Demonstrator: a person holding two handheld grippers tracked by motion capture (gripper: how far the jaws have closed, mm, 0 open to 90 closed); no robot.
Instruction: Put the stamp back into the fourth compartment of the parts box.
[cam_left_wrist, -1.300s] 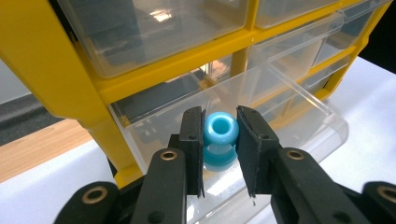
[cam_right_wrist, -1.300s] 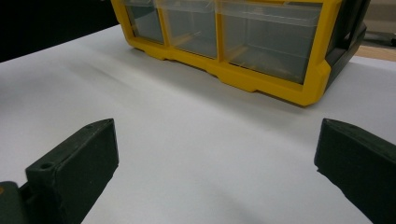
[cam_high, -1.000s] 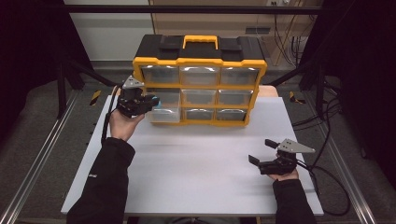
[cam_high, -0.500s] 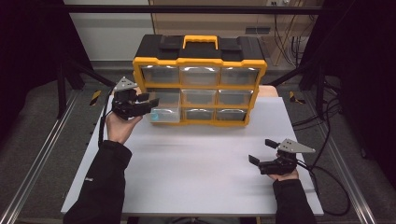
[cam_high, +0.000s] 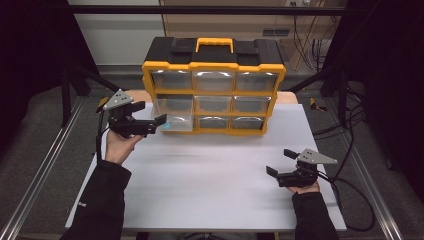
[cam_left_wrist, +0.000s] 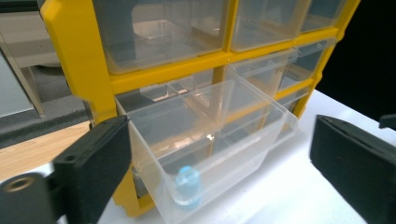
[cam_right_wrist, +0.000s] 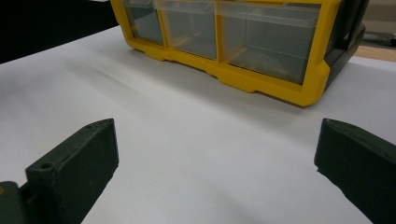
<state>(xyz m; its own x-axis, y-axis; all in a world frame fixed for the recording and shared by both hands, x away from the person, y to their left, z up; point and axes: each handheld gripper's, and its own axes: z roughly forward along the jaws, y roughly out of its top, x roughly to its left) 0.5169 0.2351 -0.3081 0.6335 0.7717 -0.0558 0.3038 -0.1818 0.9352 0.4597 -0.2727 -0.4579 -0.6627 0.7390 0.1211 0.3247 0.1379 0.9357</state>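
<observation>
— Now, left gripper (cam_high: 161, 121): jaws just spread wide, nothing pressed between them, held just left of the clear plastic drawer (cam_high: 173, 114).

— And that drawer?

— Pulled out from the left column, middle row, of the yellow-framed organiser cabinet with black top (cam_high: 214, 67), at the far side of the white table (cam_high: 210, 175). Small pale-blue rounded piece (cam_left_wrist: 188, 181) lying in the drawer's near corner.

— Right gripper (cam_high: 276, 165)?

— Jaws apart, empty, resting near the right edge, well apart from the cabinet.

No readable text, label, brand or number anywhere.
</observation>
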